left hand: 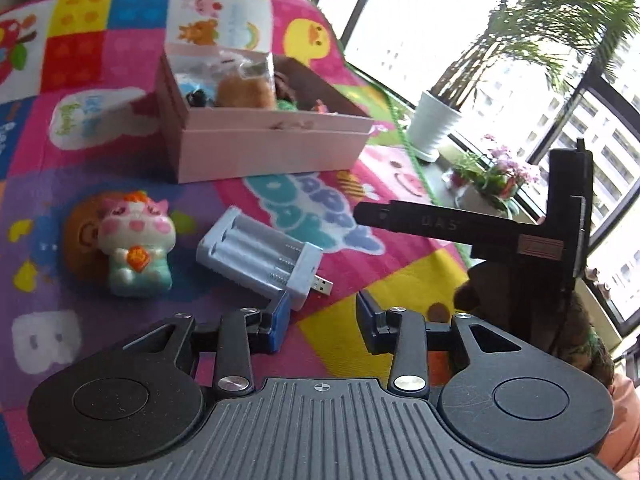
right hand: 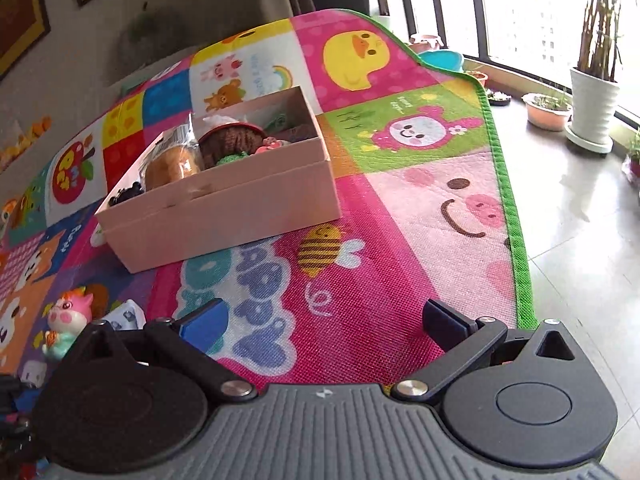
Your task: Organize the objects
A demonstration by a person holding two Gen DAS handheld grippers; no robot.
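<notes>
Both grippers share one build: a ribbed grey body flanked by two round black discs. Black linkage arms with silver screws reach forward from the discs to blue-padded fingers point(left hand: 279, 322) point(right hand: 204, 316).

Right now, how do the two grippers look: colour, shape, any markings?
The left gripper and the right gripper match: ribbed dark grey body, two round black discs, black link arms with silver screws, blue finger pads, and a small crosshair mark in the middle.
</notes>
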